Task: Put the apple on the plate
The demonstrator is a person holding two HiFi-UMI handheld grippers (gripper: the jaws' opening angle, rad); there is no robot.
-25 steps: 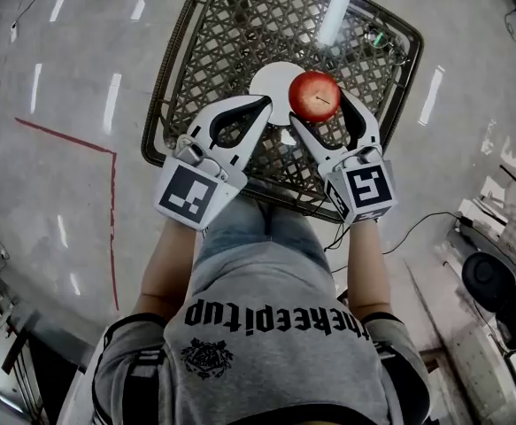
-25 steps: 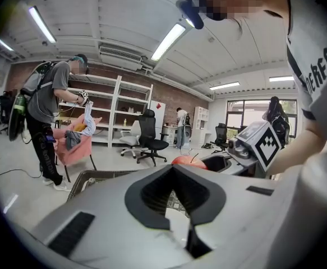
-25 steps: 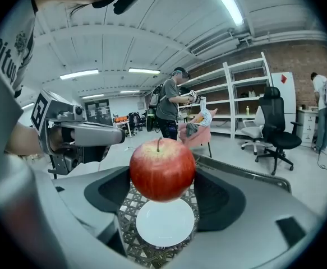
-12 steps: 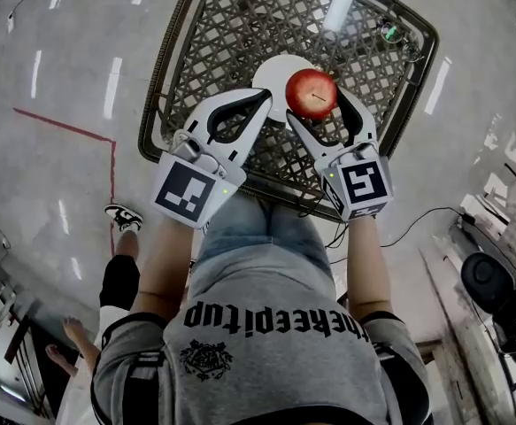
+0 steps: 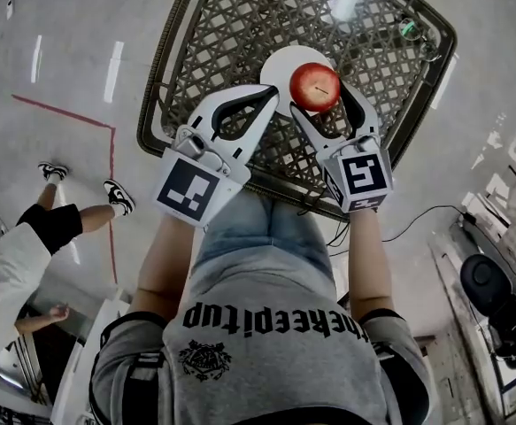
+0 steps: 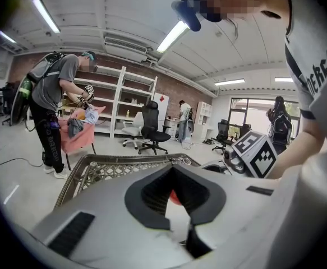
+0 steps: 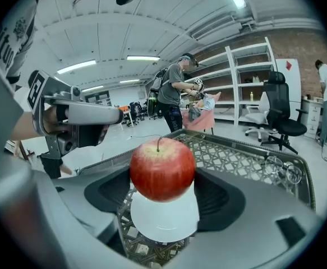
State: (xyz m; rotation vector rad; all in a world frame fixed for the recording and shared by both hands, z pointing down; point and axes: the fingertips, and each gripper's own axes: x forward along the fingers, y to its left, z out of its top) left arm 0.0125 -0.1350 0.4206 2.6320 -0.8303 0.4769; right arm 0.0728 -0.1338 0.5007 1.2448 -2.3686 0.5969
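Head view: the apple (image 5: 315, 87) has moved toward 12 o'clock, over the plate (image 5: 278, 64). The right gripper (image 5: 321, 103) grasps it. The left gripper (image 5: 269, 96) is clenched and empty.

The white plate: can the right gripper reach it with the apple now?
Probably yes. The right gripper is shut on the apple just above the plate, and nothing lies between them.
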